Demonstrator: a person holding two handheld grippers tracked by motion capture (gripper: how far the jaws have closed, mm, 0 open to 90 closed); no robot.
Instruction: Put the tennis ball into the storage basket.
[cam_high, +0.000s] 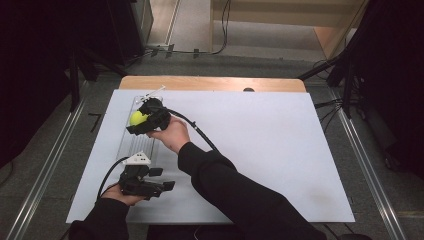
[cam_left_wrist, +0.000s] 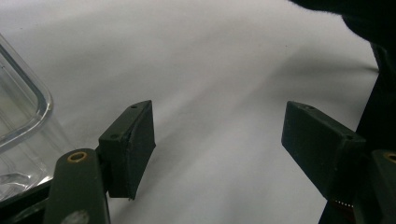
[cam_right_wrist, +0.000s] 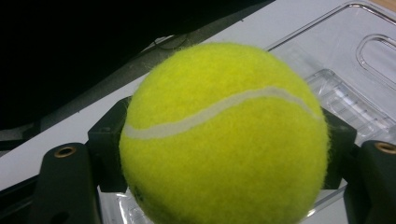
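Right now the white table sheet (cam_high: 260, 150) carries a clear plastic tray (cam_high: 131, 135) along its left side, and the work in hand looks like carrying a tennis ball (cam_high: 137, 118) to that tray. The right gripper (cam_high: 142, 121) is clenched on the ball, one jaw on each flank, and holds it above the tray's far half, off the plastic as far as I can judge. In the right gripper view the tray's ribbed floor (cam_right_wrist: 355, 102) lies just behind and below the ball. The left gripper (cam_high: 167, 186) rests near the tray's near end with its jaws spread wide and nothing between them. I'd say the next move calls for lowering the ball inside the rim before letting go, since it will roll. No brand or writing can be read on the ball's felt or seam.
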